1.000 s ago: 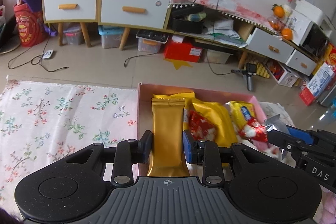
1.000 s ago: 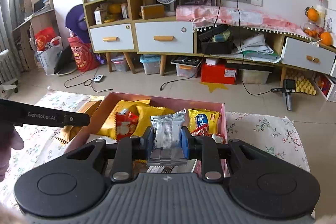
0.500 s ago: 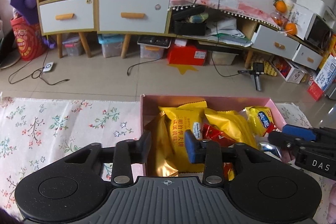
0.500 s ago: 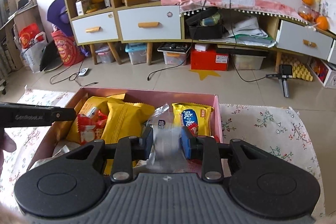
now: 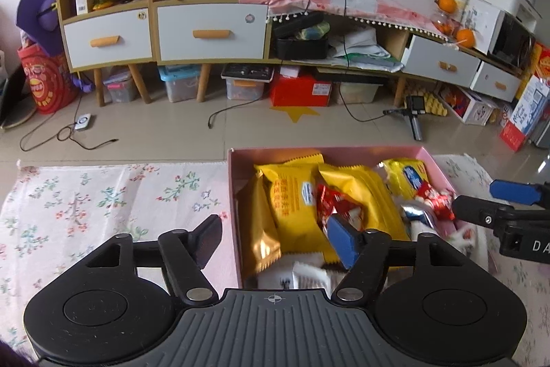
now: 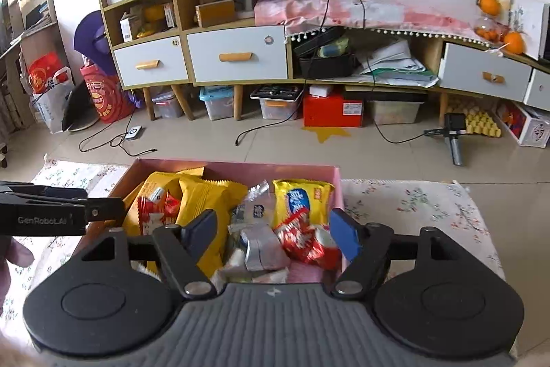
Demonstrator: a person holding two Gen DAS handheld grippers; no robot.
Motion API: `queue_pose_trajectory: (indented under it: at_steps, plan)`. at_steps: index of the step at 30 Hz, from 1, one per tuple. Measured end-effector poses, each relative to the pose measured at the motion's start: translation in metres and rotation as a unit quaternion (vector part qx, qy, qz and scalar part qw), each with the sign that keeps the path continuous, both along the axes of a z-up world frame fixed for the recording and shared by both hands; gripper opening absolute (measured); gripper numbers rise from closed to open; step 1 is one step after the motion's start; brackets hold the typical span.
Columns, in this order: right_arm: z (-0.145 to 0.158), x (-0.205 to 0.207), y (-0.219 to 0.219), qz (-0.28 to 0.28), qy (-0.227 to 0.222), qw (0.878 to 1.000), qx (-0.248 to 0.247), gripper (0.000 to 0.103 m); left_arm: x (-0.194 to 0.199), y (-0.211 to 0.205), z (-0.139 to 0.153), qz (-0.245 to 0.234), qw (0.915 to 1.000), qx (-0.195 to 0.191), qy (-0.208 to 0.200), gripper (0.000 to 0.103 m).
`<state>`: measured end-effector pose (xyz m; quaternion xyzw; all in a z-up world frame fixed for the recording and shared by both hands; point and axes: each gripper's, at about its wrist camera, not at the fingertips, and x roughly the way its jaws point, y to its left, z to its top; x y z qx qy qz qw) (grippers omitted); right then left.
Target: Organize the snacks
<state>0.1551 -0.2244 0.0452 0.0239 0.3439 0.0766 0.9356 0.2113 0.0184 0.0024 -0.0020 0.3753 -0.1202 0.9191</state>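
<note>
We had just let go: the left gripper [image 5: 276, 238] and right gripper [image 6: 275, 231] were both opening, nothing pinched in either. The gold packet [image 5: 258, 224] and silver packet [image 6: 263, 248] lay in the pink box [image 5: 237, 195] (already well stocked), so both drops looked finished.

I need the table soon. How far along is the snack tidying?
Done: many packets, the gold packet and silver packet among them, lie in the pink box. In hand: nothing; left gripper and right gripper are opening. Left: no loose snacks visible on the cloth.
</note>
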Motion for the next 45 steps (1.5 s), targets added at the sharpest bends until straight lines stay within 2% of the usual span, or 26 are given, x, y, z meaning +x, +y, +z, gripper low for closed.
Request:
queue_pose_trajectory:
  at_steps: [9,13,20,22,28,33,38,45]
  plan:
    - [0.008,-0.033,-0.007,-0.002,0.002,1.0,-0.018,0.085,-0.051,0.0,0.002,-0.002,0.9999,0.003,0.013,0.082]
    - [0.004,-0.048,-0.009,-0.005,0.008,1.0,-0.016,0.091,-0.072,0.001,-0.003,0.002,0.9997,-0.008,0.025,0.091]
    - [-0.007,-0.074,-0.004,-0.012,0.027,0.999,-0.035,0.099,-0.113,-0.006,-0.009,0.003,0.9995,0.011,0.028,0.099]
    - [-0.008,-0.082,-0.004,-0.012,0.03,0.999,-0.037,0.1,-0.123,-0.006,-0.01,0.001,0.9995,0.006,0.03,0.1]
    - [-0.004,-0.097,-0.002,-0.024,0.041,0.998,-0.042,0.103,-0.148,-0.012,-0.006,0.003,0.9991,0.022,0.035,0.1]
    - [0.0,-0.114,-0.001,-0.03,0.043,0.998,-0.043,0.103,-0.169,-0.014,0.003,0.025,0.9986,0.03,0.034,0.103]
    - [0.002,-0.125,0.005,-0.036,0.058,0.997,-0.038,0.103,-0.181,-0.011,0.004,0.055,0.9975,0.013,0.043,0.103]
    - [-0.003,-0.125,0.018,-0.036,0.068,0.996,-0.054,0.103,-0.182,-0.015,0.013,0.077,0.9957,0.046,0.021,0.103]
